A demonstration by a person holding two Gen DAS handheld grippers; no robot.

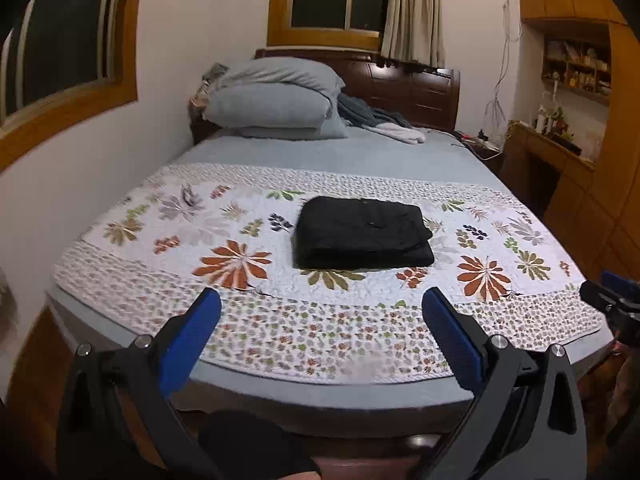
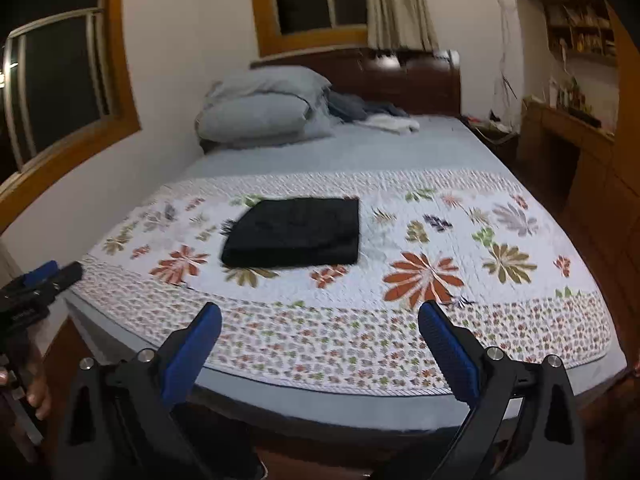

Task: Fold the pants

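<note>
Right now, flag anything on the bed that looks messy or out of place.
The black pants lie neatly folded on the floral quilt. Only the loose clothes heaped beside the pillows near the headboard look untidy.

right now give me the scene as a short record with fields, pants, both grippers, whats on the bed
pants: black pants folded into a flat rectangular stack, lying on the floral quilt
task state: folding looks done
left gripper: left gripper jaws wide apart, empty, held back over the foot of the bed, clear of the pants
right gripper: right gripper jaws wide apart, empty, also clear of the pants
head of bed: grey pillows stacked, loose clothes beside them
blur: right wrist view slightly blurred
</note>
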